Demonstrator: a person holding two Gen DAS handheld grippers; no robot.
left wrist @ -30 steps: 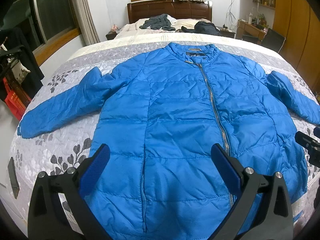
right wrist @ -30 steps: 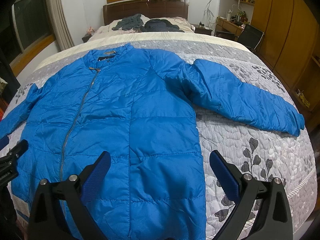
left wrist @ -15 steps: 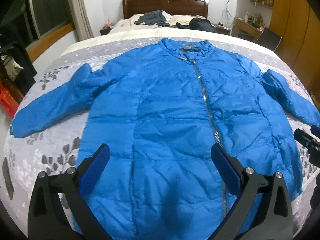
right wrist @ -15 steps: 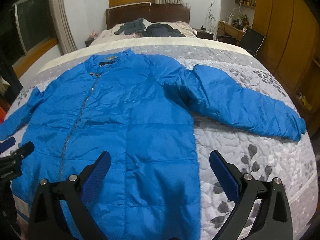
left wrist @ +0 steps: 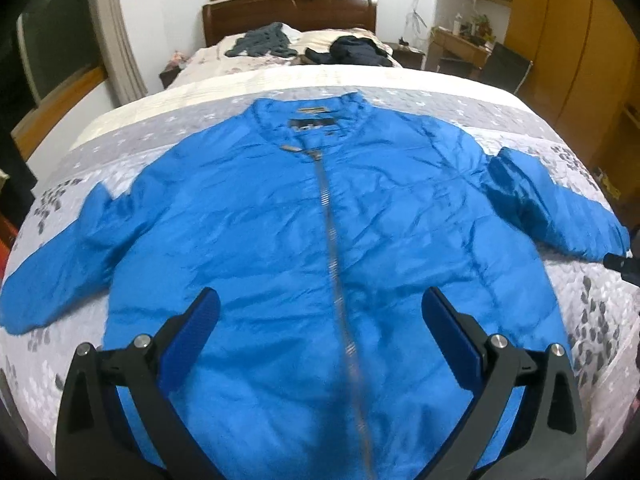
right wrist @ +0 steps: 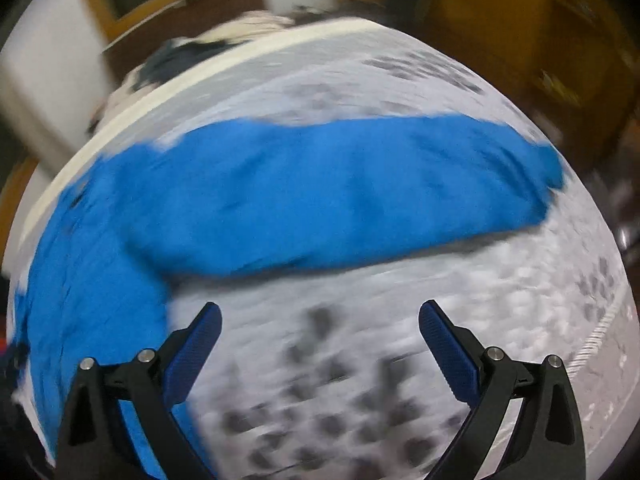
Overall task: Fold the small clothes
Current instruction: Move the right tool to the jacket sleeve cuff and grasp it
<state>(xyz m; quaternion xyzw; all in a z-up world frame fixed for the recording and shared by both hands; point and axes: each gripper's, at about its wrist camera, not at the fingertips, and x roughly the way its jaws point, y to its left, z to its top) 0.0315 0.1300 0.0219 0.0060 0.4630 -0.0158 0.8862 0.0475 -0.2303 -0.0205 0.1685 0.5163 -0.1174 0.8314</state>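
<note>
Left sleeve: The near-side arm of a blue puffer jacket [left wrist: 280, 240] lies stretched out flat across the grey floral bedspread [left wrist: 48, 360], its cuff toward the bed's left edge, apparently laid out so it can be turned inward.

Left gripper: The left gripper [left wrist: 320, 320] hovers above the lower front of the jacket, jaws wide apart and holding nothing, roughly centred over the zip [left wrist: 332, 240], a position that seems to frame the whole garment before a fold begins.

Jacket body: Zipped shut and spread face up in the middle of the bed, collar [left wrist: 316, 120] pointing toward the wooden headboard [left wrist: 288, 12], hem nearest the camera. No fold is visible yet; the task looks to be at its very start.

Background: Two dark garments [left wrist: 304, 44] sit heaped near the pillows, well apart from the jacket.

Right sleeve: The right sleeve [right wrist: 360, 192] extends straight out over the bedspread toward the bed's right edge, its cuff free and flat, the likely first target for folding across the chest.

Right gripper: The right gripper [right wrist: 320, 332] is spread open and empty over bare quilt just short of that sleeve, with the jacket's side edge at lower left of its view. The heavy blur there suggests quick motion. A small dark part at the right edge of the left-wrist view may be this gripper, though that cannot be confirmed.
</note>
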